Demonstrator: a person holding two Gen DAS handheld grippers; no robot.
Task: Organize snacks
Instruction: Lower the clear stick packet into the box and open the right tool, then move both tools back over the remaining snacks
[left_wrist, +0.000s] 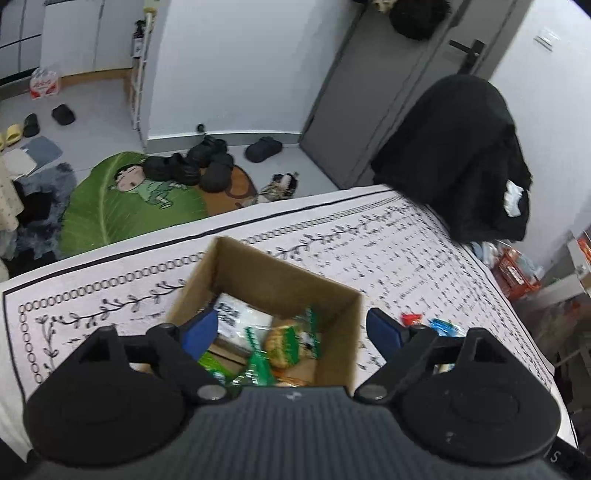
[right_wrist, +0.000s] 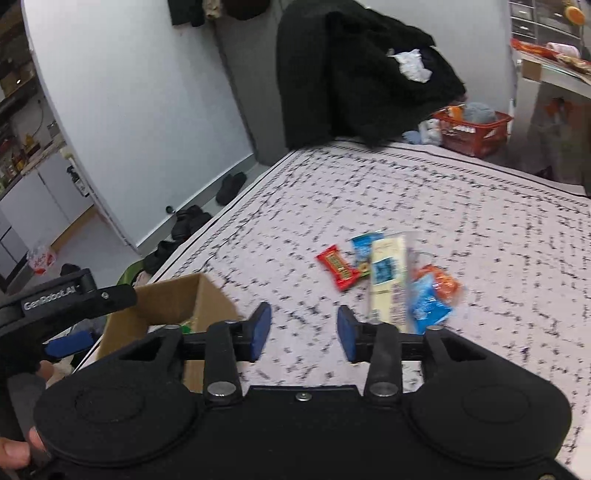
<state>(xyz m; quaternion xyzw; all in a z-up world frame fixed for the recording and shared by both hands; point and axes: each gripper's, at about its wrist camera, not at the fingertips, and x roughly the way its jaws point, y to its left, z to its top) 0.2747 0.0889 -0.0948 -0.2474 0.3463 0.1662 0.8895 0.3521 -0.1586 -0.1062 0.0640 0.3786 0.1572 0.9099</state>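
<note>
**Loose snack packets wait beside a half-filled box**

The cardboard box (left_wrist: 277, 291) sits on the patterned table (left_wrist: 388, 240), already holding several packets, among them a green-and-orange biscuit pack (left_wrist: 291, 341) and a white pouch (left_wrist: 240, 314). The left claw (left_wrist: 291, 328) hangs over the box opening, its blue pads spread wide with nothing between them.

To the right of the box, well apart from it, a small cluster of snacks lies flat on the table: a red bar (right_wrist: 338, 267), a long cream-coloured packet (right_wrist: 388, 273), a blue packet (right_wrist: 430, 304) partly over an orange one (right_wrist: 441, 282), and a small blue-and-green packet (right_wrist: 364, 251). The right claw (right_wrist: 303, 330) hovers short of the cluster, pads parted and empty.

These packets look light, thin and crinkly, likely slippery in film wrap and easy to crush. The cream packet's long axis runs away from the camera, nearly in line with the claw; pinching it across its narrow width near mid-length seems best. The red bar lies diagonally, its far end pointing up-left.
</note>
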